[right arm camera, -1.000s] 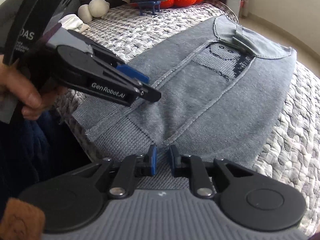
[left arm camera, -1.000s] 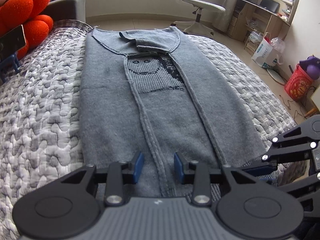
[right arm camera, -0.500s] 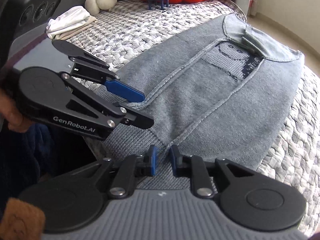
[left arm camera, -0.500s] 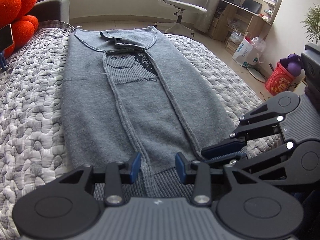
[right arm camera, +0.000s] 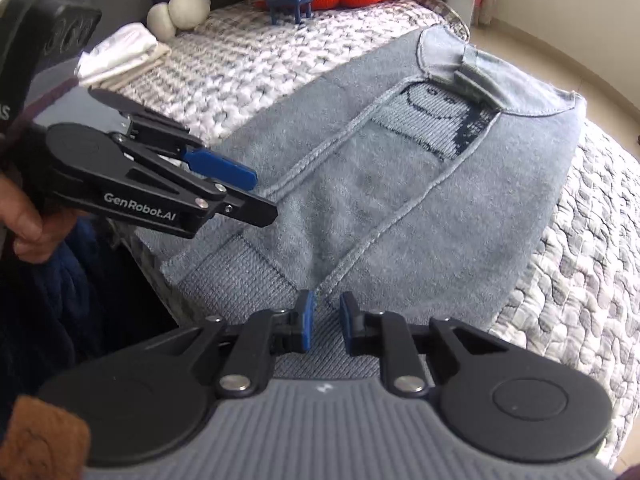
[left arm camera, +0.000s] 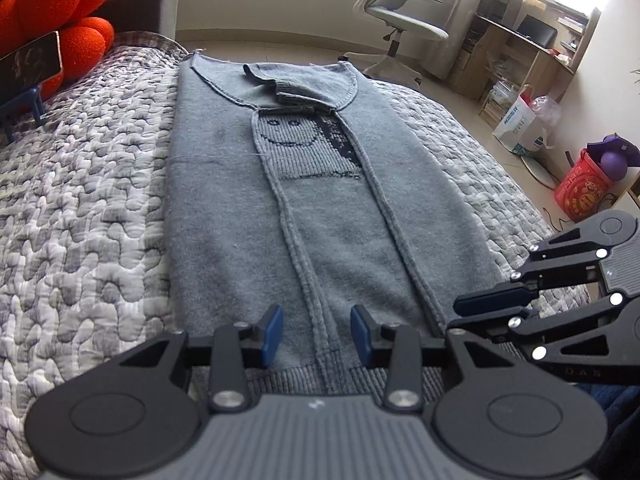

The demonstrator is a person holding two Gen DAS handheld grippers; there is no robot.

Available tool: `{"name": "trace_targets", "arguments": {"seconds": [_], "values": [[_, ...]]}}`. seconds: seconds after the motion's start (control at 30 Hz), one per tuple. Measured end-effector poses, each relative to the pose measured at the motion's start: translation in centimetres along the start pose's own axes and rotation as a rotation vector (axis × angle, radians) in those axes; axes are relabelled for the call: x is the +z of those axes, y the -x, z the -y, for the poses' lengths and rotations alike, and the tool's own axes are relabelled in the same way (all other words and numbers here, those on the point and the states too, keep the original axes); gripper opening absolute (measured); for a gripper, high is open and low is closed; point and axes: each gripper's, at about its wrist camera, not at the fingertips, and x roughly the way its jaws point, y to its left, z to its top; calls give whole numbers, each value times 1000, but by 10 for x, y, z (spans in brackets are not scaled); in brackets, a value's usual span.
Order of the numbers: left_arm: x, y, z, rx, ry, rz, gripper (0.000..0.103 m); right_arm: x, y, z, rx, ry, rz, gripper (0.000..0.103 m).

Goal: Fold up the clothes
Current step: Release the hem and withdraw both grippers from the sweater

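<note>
From your left wrist view, the grey sweater (left arm camera: pixel 328 208) lies flat along the quilted bed (left arm camera: pixel 80 220), neck end far from you and ribbed hem nearest. Both sides are turned in over the middle, their edges running as two lengthwise seams with a strip showing the knitted smiley between them, and a sleeve cuff rests across the collar. So the lengthwise folding looks done; the garment is a long narrow panel and no crosswise fold shows, which I judge is what remains. Your left tool (left arm camera: pixel 316 336) is released, its blue pads spread wide, just above the hem and straddling the left seam, holding nothing. Your right tool (left arm camera: pixel 492 312) comes in from the right, low by the hem's right part.

From your right wrist view, the same sweater (right arm camera: pixel 400 184) stretches away toward the bed's far corner. Your right tool (right arm camera: pixel 326 326) sits over the ribbed hem where a folded edge meets it; its pads stand a little apart with no cloth pinched between them. Your left tool (right arm camera: pixel 240 188) hovers open above the hem's left part, close to the cloth but apart from it.
</note>
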Motion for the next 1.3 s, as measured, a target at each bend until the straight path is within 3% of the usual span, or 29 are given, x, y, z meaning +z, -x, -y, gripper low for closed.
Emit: {"name": "trace_targets", "arguments": {"seconds": [0.23,0.77,0.93,1.27,1.3], "values": [[-2,-3,-2,33,-3,-11,38,-5,-6,2,-52,6,-38,21],[1,0,-14,5,83,-21,38,-6,-2,11,-88,-29,-36,21],[4,6,-14,45,74,11,38,-6,2,6,-83,-7,-15,21],[13,19,-49,99,213,55,38,3,9,-3,-65,12,40,21],[13,19,-50,101,218,54,38,3,9,-2,-68,10,43,25]]}}
